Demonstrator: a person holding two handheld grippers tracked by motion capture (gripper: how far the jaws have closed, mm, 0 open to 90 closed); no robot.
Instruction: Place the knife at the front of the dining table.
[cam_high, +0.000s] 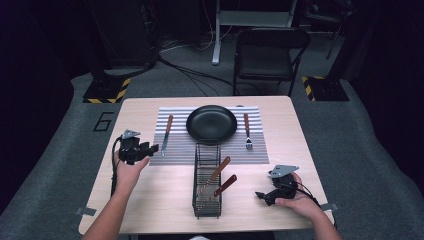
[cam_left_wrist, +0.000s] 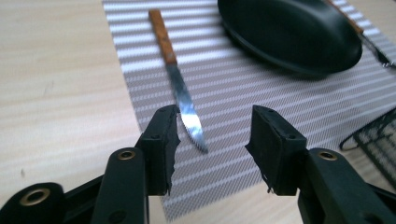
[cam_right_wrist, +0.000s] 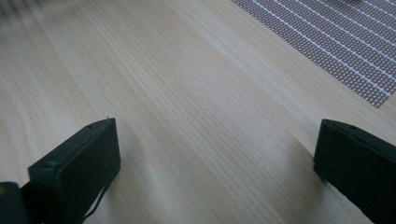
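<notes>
Knife (cam_left_wrist: 180, 91) lies flat on the striped mat (cam_high: 175, 155), left of the black plate (cam_high: 211, 123), its wooden handle toward the table's far edge and the blade tip toward the near one. That is a place setting: a fork (cam_high: 247, 131) lies the same way to the plate's right, so the knife looks laid where it belongs rather than dropped. The left gripper (cam_left_wrist: 212, 154) hangs at the mat's near left corner, its jaws part spread with nothing between them; the blade tip shows just past them, untouched. My guess is this gripper has finished with the knife. Near the table's front edge stands a wire basket (cam_high: 206, 187) with two more wooden-handled pieces leaning in it, handles up, easy to pinch from above. The right gripper (cam_high: 267, 196) rests low over the bare table (cam_right_wrist: 177, 107) by the near right corner, jaws spread wide and empty, probably waiting its turn at the basket.
</notes>
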